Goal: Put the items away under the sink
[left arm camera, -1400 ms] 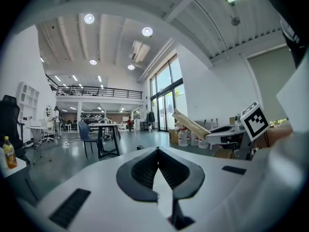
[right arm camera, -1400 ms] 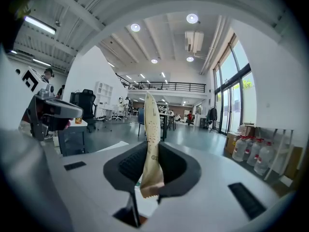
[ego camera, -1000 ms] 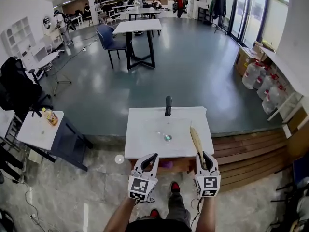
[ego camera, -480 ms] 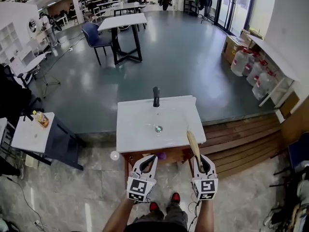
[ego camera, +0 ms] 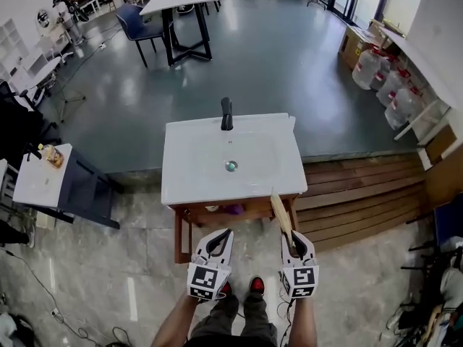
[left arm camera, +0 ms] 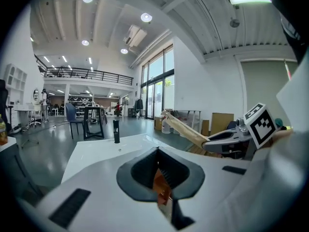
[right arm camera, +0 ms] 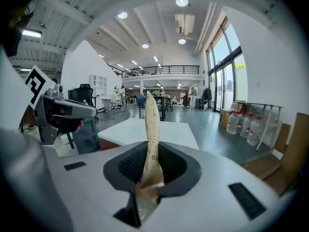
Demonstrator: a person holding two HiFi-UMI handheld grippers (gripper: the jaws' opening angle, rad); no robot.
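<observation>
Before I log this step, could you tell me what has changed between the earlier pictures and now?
Both grippers have drawn back and sunk: the left gripper and right gripper now hang before the wooden stand under the sink, no longer over its front edge. The long tan item came along. Unchanged: the right fingers grip it, the left hold nothing.
</observation>
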